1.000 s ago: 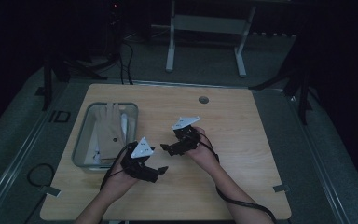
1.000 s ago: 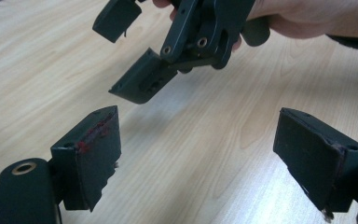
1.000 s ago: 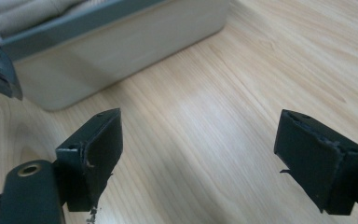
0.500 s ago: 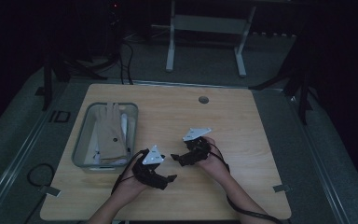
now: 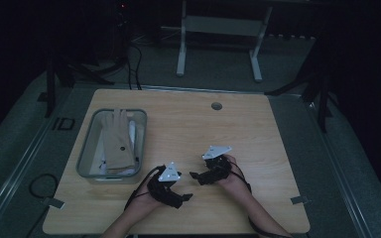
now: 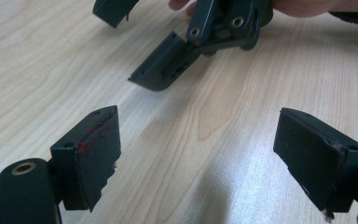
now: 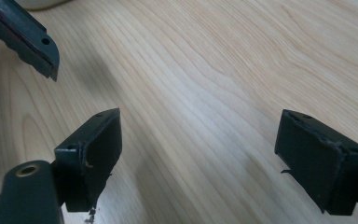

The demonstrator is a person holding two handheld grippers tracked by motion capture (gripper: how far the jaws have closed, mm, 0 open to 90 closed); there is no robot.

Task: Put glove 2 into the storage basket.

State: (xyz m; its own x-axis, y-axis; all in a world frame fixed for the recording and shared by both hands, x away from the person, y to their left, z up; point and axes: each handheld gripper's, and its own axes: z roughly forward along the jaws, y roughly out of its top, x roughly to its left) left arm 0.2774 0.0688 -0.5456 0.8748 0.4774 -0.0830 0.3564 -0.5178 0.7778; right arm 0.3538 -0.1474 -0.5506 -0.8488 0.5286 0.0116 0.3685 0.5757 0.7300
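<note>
Two black hand-held grippers sit low over the bare wooden table (image 5: pixel 258 129) near its front edge, tips facing each other. My left gripper (image 5: pixel 185 197) points right, and its jaws stand wide open over bare wood (image 6: pixel 205 154) with nothing between them. My right gripper (image 5: pixel 194 175) points left, open as well, with only tabletop between its jaws (image 7: pixel 198 154). In the left gripper view the right gripper's fingers (image 6: pixel 161 70) hang just ahead, a short way off. One finger of the left gripper (image 7: pixel 25 35) crosses the top left corner of the right gripper view.
A clear plastic bin (image 5: pixel 87 144) stands at the table's left, holding a beige glove-like cloth (image 5: pixel 116 141) and some white items. A round cable hole (image 5: pixel 217 106) sits near the far edge. Cables trail from both grippers off the front edge. A metal frame (image 5: pixel 218 29) stands beyond.
Both hands have come toward the table's near edge, a little to the right, and sunk closer to the wood. Both pairs of jaws stay open.
</note>
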